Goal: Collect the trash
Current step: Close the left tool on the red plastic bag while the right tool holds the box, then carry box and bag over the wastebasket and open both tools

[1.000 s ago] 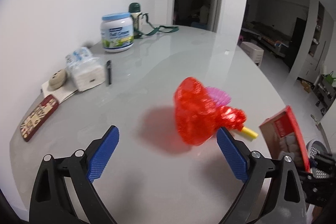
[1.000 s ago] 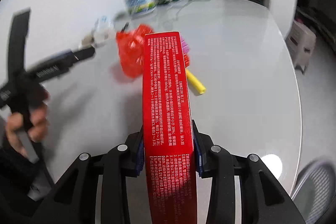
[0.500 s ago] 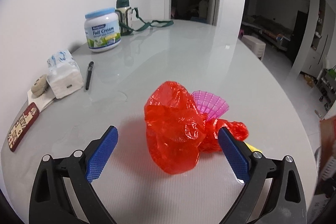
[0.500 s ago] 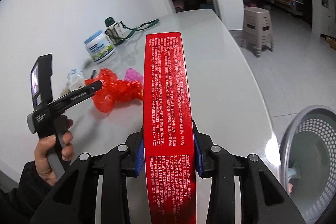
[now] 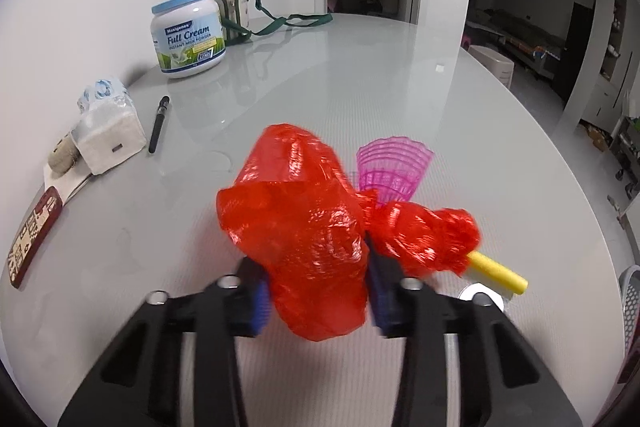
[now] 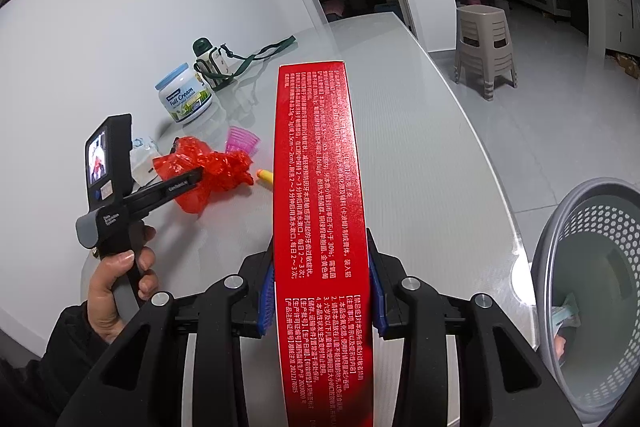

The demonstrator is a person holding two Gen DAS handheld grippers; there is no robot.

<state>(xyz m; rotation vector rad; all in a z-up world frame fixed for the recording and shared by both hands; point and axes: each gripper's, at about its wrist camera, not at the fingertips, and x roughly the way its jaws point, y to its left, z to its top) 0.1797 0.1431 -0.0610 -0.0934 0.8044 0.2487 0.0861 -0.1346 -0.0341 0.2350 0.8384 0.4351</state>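
Red bag (image 5: 304, 239): on table (image 5: 360, 87), my left tongs (image 5: 320, 301) just closed onto it, pads mostly hidden.
Red box (image 6: 320, 227): clamped in right tongs (image 6: 322, 301), blocks my view.
Basket (image 6: 560, 251): cut off, right.

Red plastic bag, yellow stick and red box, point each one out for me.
red plastic bag (image 5: 304, 227), left wrist view, middle of the crumpled bulge
yellow stick (image 5: 498, 273), left wrist view, exposed shaft
red box (image 6: 320, 207), right wrist view, printed face
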